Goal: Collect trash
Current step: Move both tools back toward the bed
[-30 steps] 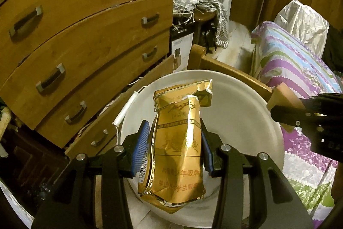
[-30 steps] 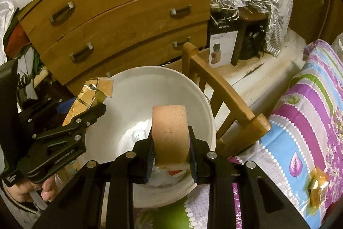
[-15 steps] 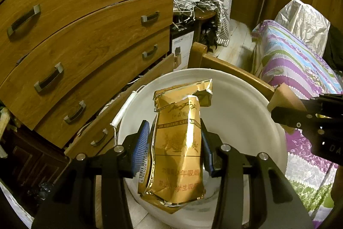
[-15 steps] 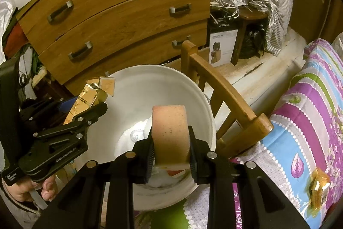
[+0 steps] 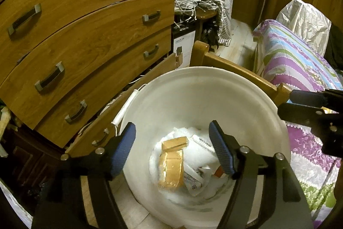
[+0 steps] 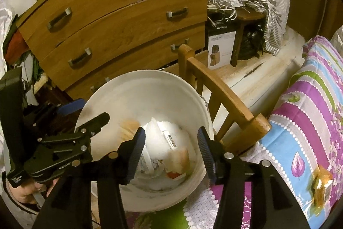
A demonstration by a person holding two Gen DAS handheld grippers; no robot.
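Your left gripper and right gripper both hang over the bucket, jaws opening with nothing between the pads. This looks like the drop step. The gold pack lies in the bucket's bottom on white litter, its long axis running away from you; I cannot tell which end is its top. Beyond, on the bedspread at your right, a gold wrapper waits. Next, I judge, swing the right gripper there, jaws wide.
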